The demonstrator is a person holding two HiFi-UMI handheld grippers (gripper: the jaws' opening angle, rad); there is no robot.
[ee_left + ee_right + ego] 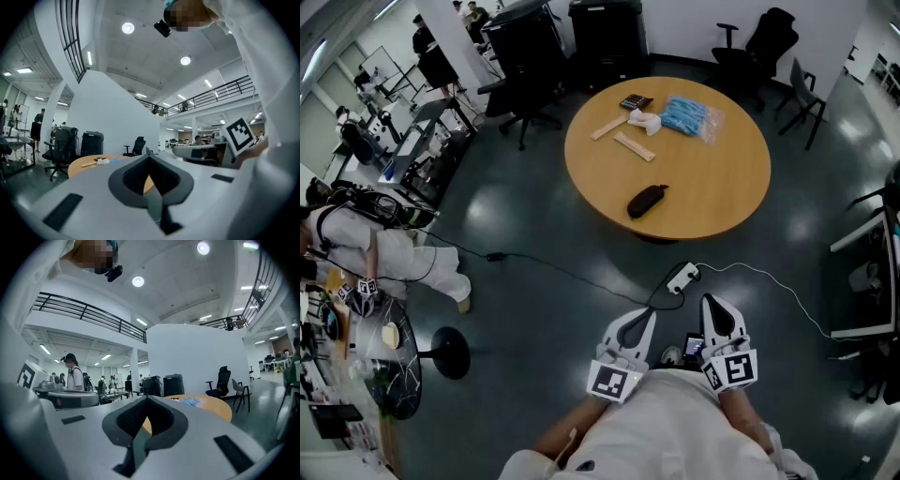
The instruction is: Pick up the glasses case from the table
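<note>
Left tongs [641,321] and right tongs [716,311] are held shut and empty, well apart from the worktop [727,183]. One should be opened, then closed across the case [646,201] at its narrow width.

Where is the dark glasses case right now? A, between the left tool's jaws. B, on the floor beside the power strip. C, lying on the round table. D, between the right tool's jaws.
C: the glasses case lies by itself on the near side of the round table.
</note>
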